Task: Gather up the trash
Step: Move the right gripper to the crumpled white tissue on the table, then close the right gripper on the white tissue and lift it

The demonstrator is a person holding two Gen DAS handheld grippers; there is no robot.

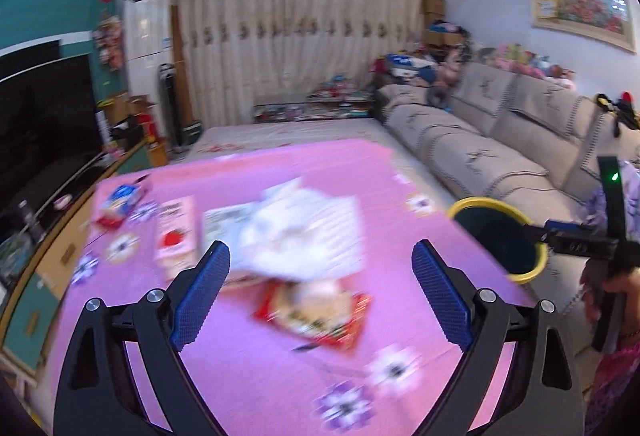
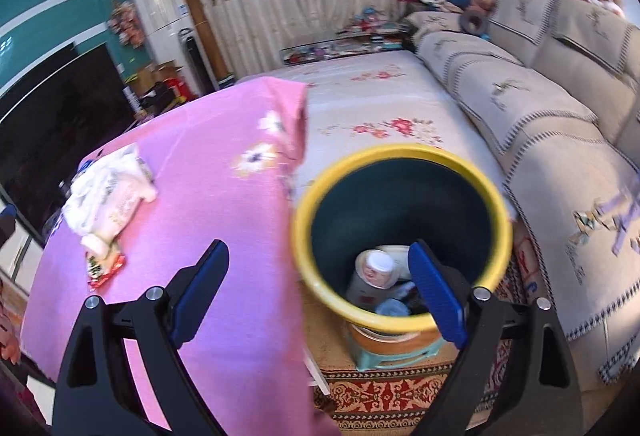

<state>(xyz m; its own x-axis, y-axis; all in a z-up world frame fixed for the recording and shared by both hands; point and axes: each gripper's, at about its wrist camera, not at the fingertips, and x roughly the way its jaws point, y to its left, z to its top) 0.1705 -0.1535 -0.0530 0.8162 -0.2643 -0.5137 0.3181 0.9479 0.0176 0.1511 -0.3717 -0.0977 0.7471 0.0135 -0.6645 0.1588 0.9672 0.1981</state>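
Wrappers (image 1: 312,310), two; bin (image 2: 400,163), one.

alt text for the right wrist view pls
The open, empty right gripper hangs above a yellow-rimmed bin that already holds a cup and other trash. To its left, a white wrapper and a red packet lie on a pink tablecloth; a beige sofa is on the right.

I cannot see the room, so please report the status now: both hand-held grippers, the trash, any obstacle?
Left hand-held gripper open, empty, over white wrapper. Right hand-held gripper open, empty, at bin. Red packet on table. Nothing blocking.
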